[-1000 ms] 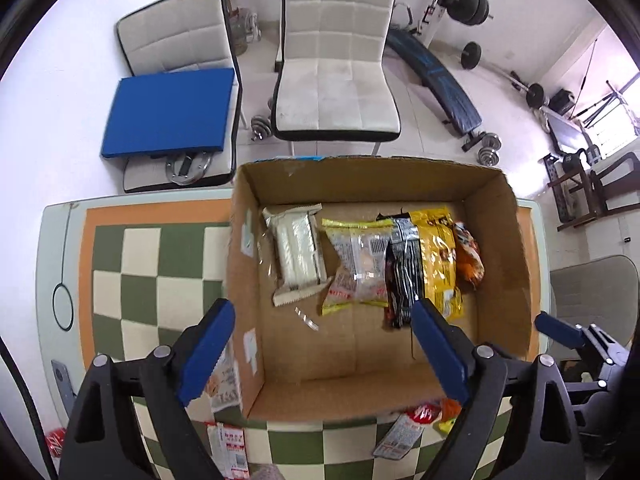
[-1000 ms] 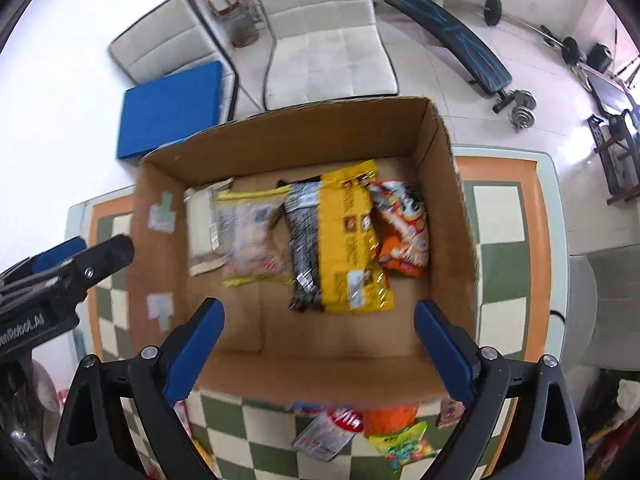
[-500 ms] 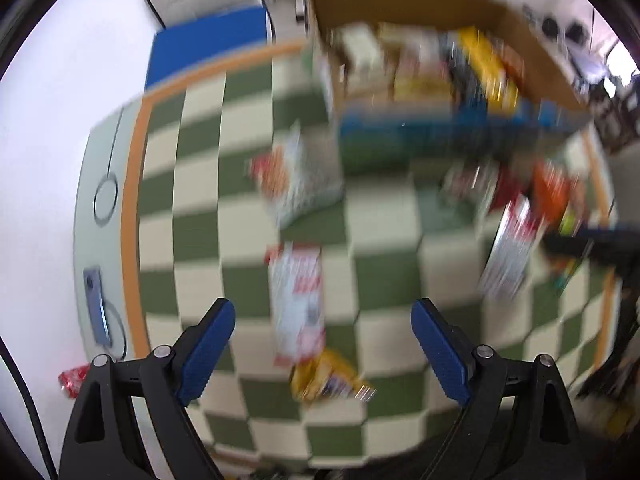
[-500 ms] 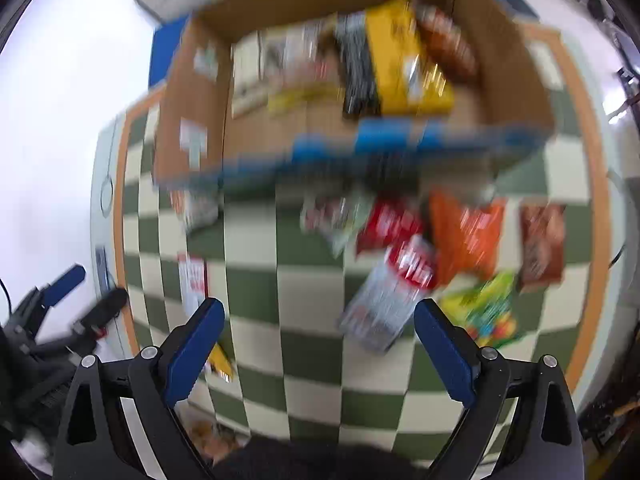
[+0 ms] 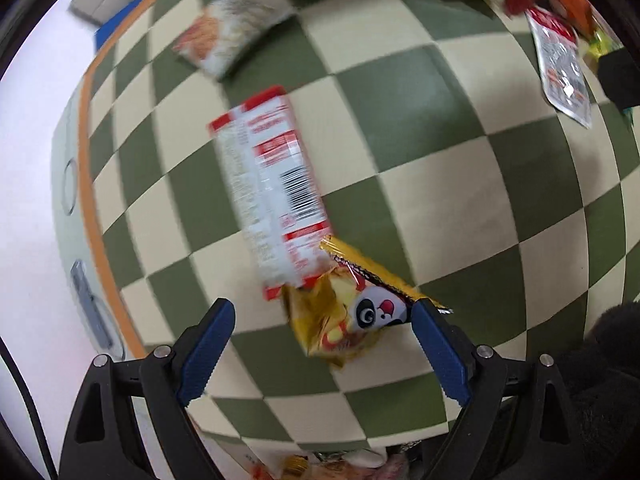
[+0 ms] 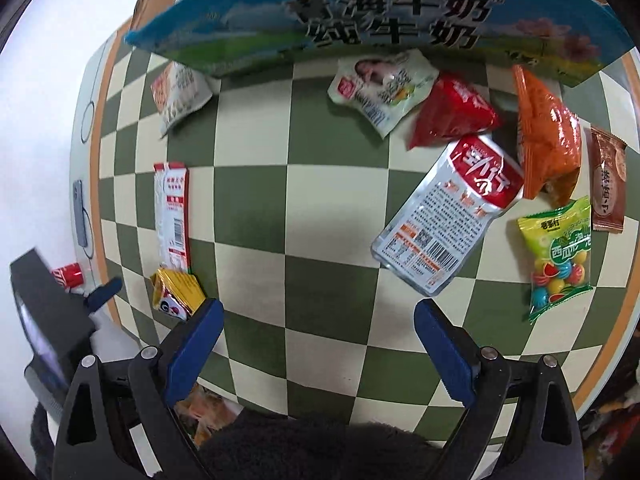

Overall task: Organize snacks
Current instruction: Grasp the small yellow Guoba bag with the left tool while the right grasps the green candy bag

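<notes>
Below me the checkered bench (image 6: pixel 320 216) fills both views, with the box (image 6: pixel 360 20) standing at its far edge, its blue printed side facing me. Snacks lie loose on the bench in front of it. Near my right gripper (image 6: pixel 318 334) — fingers spread wide, gripping nothing — lies the silver pouch (image 6: pixel 448 216) with a red top, tilted. Just past it are the orange bag (image 6: pixel 548 132), the red bag (image 6: pixel 452 114) and a white pack (image 6: pixel 384 88), the last close under the box. At the right rim sit the green candy bag (image 6: pixel 560 252) and a brown packet (image 6: pixel 608 180), near each other. Off to the left, a white-and-red bag (image 6: pixel 178 94) rests by the box's corner.

My left gripper (image 5: pixel 322 338) hangs wide apart as well, empty. Between its fingers lies the yellow panda bag (image 5: pixel 352 312), crumpled — its top overlaps the end of the long red-and-white packet (image 5: pixel 272 188), which stretches away from me, barcode up.
</notes>
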A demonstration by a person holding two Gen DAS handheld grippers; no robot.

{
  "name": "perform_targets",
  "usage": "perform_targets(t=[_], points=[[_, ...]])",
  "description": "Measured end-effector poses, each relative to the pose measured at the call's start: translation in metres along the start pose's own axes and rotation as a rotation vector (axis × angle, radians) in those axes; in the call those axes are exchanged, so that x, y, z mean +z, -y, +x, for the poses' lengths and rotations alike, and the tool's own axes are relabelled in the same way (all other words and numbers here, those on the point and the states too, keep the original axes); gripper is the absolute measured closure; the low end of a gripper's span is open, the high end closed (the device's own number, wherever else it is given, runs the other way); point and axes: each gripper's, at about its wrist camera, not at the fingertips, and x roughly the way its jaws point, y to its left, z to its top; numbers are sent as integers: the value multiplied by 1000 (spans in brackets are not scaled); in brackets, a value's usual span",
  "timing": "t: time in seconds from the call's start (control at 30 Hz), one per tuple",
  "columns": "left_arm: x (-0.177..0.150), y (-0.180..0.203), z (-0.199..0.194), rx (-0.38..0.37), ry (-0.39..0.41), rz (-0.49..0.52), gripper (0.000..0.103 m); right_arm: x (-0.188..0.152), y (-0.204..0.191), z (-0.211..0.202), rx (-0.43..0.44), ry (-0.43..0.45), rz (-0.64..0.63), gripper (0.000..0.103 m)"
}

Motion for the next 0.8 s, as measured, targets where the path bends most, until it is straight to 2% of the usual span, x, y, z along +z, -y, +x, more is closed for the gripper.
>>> perform_targets(t=[0.07,0.1,0.13,0.2,0.23,0.33,0.4,0.5,0.63,0.8], points=[[6,7,0,0,3,11,21,-3,3,-1,-8,6,5,5],[9,10,2,8,-7,12,39,-5,7,-3,-13,12,12,5],[12,12,3,9,-20,6,47,-6,11,-5,-18,17,19,5],[17,13,3,12,-24,-23,50,-8,25,-13,-32,35,46,5],[21,12,1,-13,-27,-54,52,-8,32,-18,-40,43,58,5],[32,5,-5,-134,-51,-174,52,-9,57,-31,-97,66,80,5],[41,2,-5,-211,-71,-255,52,-8,79,-37,-173,75,88,5],[55,2,0,-301,-104,-354,52,-3,108,-30,-268,38,77,5],[65,0,-3,-335,-102,-392,52,8,136,-8,-358,-12,31,5],[70,-7,-18,-326,-78,-380,52,23,142,16,-391,-40,-42,5]])
